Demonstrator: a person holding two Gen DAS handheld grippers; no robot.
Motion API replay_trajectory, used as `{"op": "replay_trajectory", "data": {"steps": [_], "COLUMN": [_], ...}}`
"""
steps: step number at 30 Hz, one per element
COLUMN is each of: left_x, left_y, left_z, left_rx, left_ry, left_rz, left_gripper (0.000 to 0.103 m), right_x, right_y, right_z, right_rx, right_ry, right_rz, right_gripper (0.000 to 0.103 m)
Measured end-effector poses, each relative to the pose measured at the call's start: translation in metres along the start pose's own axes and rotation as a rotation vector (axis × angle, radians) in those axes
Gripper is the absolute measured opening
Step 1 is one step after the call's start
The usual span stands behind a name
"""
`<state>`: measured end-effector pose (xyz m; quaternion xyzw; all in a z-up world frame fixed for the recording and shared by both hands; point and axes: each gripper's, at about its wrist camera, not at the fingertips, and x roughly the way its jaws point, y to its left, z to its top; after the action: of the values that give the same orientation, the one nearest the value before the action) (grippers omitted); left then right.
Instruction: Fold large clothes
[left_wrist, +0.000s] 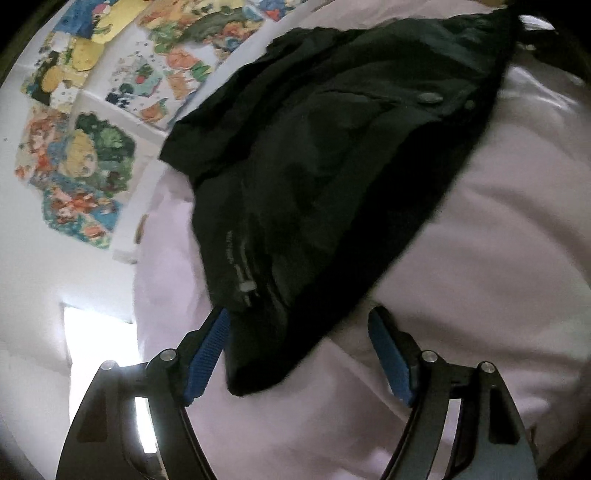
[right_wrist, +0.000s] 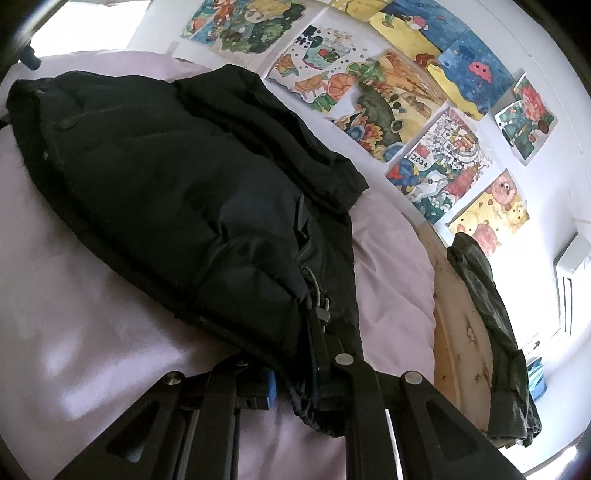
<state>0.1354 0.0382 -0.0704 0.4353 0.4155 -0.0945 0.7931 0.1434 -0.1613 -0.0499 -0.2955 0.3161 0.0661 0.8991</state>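
A black padded jacket (left_wrist: 332, 147) lies spread on a pale pink bed sheet (left_wrist: 480, 258). One corner of it, with a zipper pull (left_wrist: 247, 286), reaches down between the blue pads of my left gripper (left_wrist: 299, 314). That gripper stands open: the cloth brushes the left pad (left_wrist: 207, 354), and the right pad is apart from it. In the right wrist view the jacket (right_wrist: 166, 184) runs from the far left to my right gripper (right_wrist: 303, 332), which is shut on the hem beside the zipper (right_wrist: 321, 306). Fabric hides most of its left finger.
Several colourful drawings (right_wrist: 406, 92) are stuck on the white wall behind the bed. At the right, a wooden board (right_wrist: 461, 332) carries a dark draped garment (right_wrist: 491, 314). A white wall unit (right_wrist: 572, 254) is beyond it. The drawings (left_wrist: 92, 147) also fill the upper left of the left wrist view.
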Motion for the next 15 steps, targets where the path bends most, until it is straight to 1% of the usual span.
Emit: {"op": "replay_trajectory", "data": {"steps": [2,4,5,6,8,12,15], "left_x": [0.002,0.007,0.01,0.014,0.02,0.022,0.019], "left_y": [-0.006,-0.014,-0.018,-0.022,-0.025,-0.023,-0.016], "left_z": [-0.001,-0.003,-0.004,-0.005,-0.005,-0.006,-0.014], "left_rx": [0.023,0.041,0.057,0.081,0.107,0.097,0.053], "left_ry": [0.01,0.026,0.024,0.021,0.01,-0.006,-0.022], "left_rz": [-0.017,-0.031,-0.021,0.02,0.088,0.119,0.117], "left_gripper": [0.081,0.082,0.083,0.092,0.101,0.101,0.101], "right_x": [0.0,0.0,-0.001,-0.001,-0.001,-0.002,-0.003], "right_y": [-0.001,-0.001,-0.001,-0.001,-0.002,-0.005,-0.006], "right_z": [0.001,0.001,0.001,0.001,0.001,0.001,0.0], "right_rx": [0.011,0.014,0.013,0.013,0.021,0.05,0.072], "right_ry": [0.0,0.0,-0.001,-0.001,-0.003,-0.006,-0.008], "right_rz": [0.003,0.002,-0.001,-0.002,0.0,0.012,0.018], "right_gripper": [0.013,0.013,0.013,0.013,0.013,0.013,0.013]}}
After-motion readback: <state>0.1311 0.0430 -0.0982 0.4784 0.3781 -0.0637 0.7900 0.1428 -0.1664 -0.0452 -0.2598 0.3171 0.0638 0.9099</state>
